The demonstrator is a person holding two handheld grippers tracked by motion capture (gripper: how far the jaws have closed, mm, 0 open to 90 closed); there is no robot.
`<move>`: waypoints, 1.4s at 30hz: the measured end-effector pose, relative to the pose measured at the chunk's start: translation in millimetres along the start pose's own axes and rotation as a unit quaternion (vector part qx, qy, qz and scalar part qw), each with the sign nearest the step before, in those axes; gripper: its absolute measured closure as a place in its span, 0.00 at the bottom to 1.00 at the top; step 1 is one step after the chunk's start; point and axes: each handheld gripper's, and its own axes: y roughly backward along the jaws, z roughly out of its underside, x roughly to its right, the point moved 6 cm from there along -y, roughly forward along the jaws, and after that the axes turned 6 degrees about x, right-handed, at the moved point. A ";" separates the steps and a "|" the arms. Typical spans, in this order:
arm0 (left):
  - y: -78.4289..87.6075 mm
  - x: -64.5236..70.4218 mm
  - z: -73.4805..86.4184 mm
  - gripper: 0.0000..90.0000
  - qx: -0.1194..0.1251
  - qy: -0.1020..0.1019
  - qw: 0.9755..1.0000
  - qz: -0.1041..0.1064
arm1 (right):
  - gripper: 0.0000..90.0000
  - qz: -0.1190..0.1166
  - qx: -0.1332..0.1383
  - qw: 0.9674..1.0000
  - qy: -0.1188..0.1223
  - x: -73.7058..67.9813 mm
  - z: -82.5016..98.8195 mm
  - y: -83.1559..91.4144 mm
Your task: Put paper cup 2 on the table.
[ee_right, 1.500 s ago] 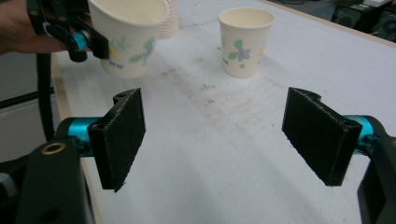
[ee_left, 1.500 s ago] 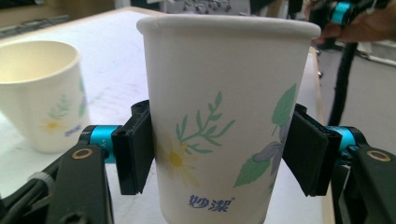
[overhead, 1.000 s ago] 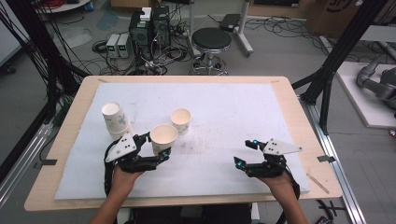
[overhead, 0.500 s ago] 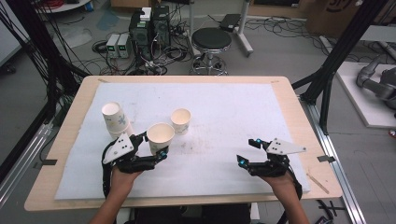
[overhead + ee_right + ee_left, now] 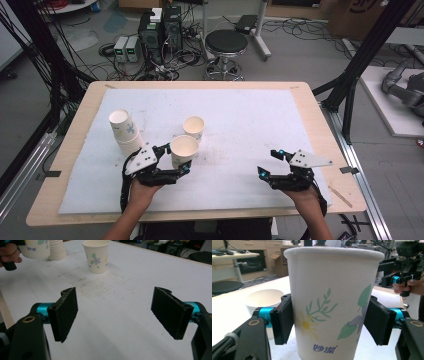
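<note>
A flower-printed paper cup (image 5: pixel 184 150) (image 5: pixel 329 302) stands upright between the pads of my left gripper (image 5: pixel 177 160) (image 5: pixel 329 322). Both black pads still touch its sides, and the jaws have just been opening a little around it. The same cup (image 5: pixel 35 248) appears at the top left of the right gripper view. A second cup (image 5: pixel 193 127) (image 5: pixel 96 256) (image 5: pixel 263 298) stands alone just beyond it. My right gripper (image 5: pixel 267 162) (image 5: pixel 115 312) hovers open over the bare white mat at the near right, with nothing between its pads.
A leaning stack of paper cups (image 5: pixel 125 132) (image 5: pixel 57 250) stands left of my left hand. A white mat (image 5: pixel 240 115) covers most of the wooden table (image 5: pixel 310 105). A stool (image 5: pixel 226 42) and electronics boxes (image 5: pixel 160 27) stand on the floor beyond the far edge.
The left gripper and its cup have shifted slightly to the right, closer to the lone cup. The right gripper has stayed in place.
</note>
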 end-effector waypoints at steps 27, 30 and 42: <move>-144.5 5.9 13.6 0.34 -0.028 0.009 1.000 -0.008 | 0.25 0.027 0.016 0.999 -0.014 14.3 3.3 18.1; -153.2 5.1 20.1 0.34 -0.033 0.018 0.999 -0.009 | 0.25 0.025 0.018 0.999 -0.014 14.3 3.2 18.0; -178.2 5.2 40.8 0.35 -0.093 0.008 0.995 -0.034 | 0.25 0.025 0.021 0.999 -0.017 15.0 2.5 19.2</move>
